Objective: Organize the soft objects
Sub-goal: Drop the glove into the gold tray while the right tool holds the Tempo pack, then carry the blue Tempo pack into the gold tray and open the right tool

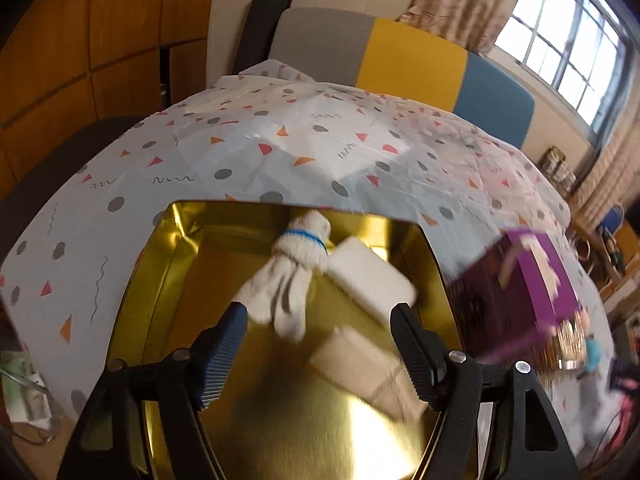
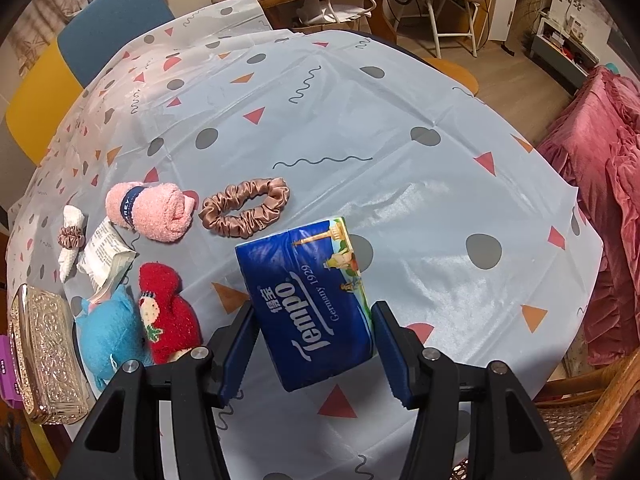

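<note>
Where patterned cloth [image 2: 360, 128] covers the table: two scrunchies [image 2: 244, 210], one gold tin [image 1: 160, 280]. My right claw [image 2: 314, 344] grips tissues [image 2: 308, 300]; left claw [image 1: 320, 320] gapes empty.

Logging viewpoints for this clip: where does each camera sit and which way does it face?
Left wrist: on the left tool, angled down into the gold tin holding a white glove; open fingers show.
Right wrist: on the right tool, angled down at the tissue pack between its fingers.
Shared: the patterned tablecloth and the embossed gold box.
</note>
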`<state>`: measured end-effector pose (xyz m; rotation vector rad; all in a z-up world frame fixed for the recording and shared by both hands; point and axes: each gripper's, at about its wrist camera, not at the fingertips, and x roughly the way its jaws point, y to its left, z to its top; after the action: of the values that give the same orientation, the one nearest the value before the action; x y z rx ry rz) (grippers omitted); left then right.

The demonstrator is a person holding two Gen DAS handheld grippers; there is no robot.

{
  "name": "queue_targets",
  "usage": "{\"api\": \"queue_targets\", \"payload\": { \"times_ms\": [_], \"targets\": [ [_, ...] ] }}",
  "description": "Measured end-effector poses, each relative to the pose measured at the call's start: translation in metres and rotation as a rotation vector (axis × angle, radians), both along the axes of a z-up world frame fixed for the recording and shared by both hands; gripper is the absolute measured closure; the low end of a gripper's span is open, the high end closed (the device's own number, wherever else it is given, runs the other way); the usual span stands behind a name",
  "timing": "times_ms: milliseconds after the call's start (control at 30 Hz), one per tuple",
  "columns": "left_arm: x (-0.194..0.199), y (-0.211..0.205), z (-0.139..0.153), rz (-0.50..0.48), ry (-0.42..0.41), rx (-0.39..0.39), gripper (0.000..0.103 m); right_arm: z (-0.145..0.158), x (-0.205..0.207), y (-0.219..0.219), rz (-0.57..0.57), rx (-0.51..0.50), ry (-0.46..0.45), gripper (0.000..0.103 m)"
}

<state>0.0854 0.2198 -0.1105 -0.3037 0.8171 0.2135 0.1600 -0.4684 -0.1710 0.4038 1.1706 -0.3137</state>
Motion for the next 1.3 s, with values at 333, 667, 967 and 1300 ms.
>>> {"api": "queue_targets", "payload": {
  "times_ms": [333,667,967,1300],
  "targets": [
    [-0.045,-0.040,0.007,-0.054,-0.042,0.085,0.020,0.004,-0.002,0.002,0.012,-0.005,-0.016,0.045],
    [-0.059,-0.056,0.010,-0.091,-0.060,0.118,0.017,0.026,0.009,0.063,0.176,-0.068,-0.117,0.045],
    [-0.063,-0.059,0.009,-0.102,-0.055,0.126,0.017,0.050,0.032,0.141,0.349,-0.077,-0.206,0.045],
    [-0.065,-0.063,0.007,-0.109,-0.052,0.141,0.012,0.087,0.050,0.226,0.506,-0.025,-0.308,0.045]
  ]
}}
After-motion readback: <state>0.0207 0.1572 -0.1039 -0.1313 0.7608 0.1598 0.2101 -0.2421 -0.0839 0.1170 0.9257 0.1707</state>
